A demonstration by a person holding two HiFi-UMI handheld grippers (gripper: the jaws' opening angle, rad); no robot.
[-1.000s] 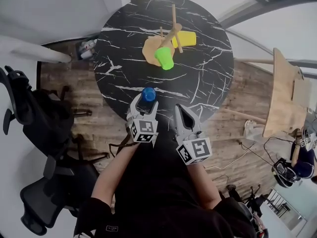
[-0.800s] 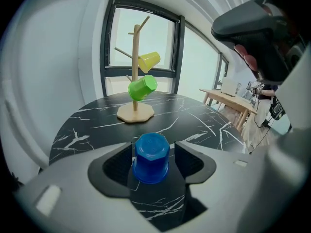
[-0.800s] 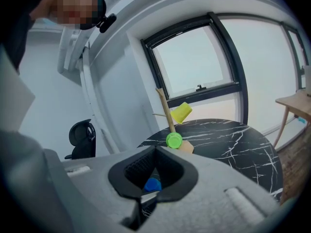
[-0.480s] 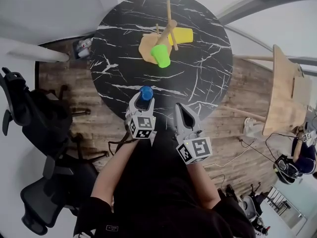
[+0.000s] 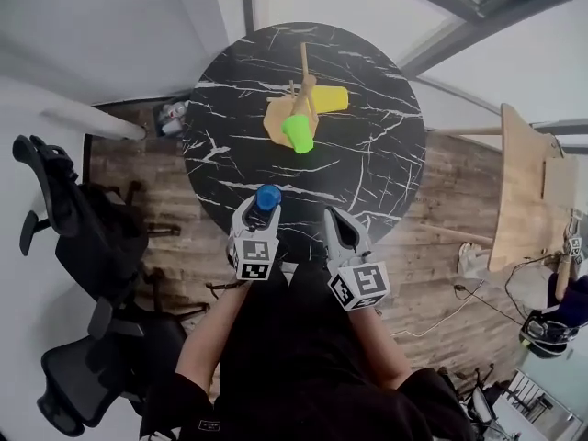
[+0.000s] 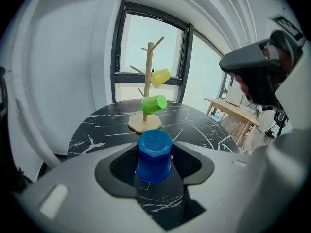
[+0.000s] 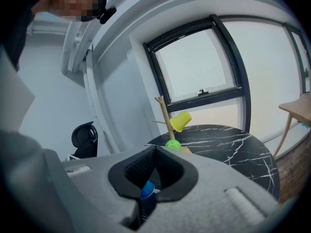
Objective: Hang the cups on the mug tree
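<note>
A blue cup (image 5: 268,196) stands upside down between the pads of my left gripper (image 5: 265,204), at the near edge of the black marble table (image 5: 367,163). The jaws have just been closing and now press on the blue cup (image 6: 154,154) from both sides. Farther back stands the wooden mug tree (image 5: 302,73), with a green cup (image 5: 298,132) and a yellow cup (image 5: 331,99) hanging on its pegs. My right gripper (image 5: 335,219) hovers beside the left one, shut and empty. In the right gripper view the blue cup (image 7: 146,188) shows through the gap behind the closed jaws.
Black office chairs (image 5: 73,219) crowd the floor to the left. A light wooden table (image 5: 524,191) stands to the right, with cables and bags on the floor near it. Small items (image 5: 170,116) lie on the floor by the round table's far left.
The left gripper's jaws have drawn in onto the blue cup, and it has come up a little with the cup. The right gripper has kept still.
</note>
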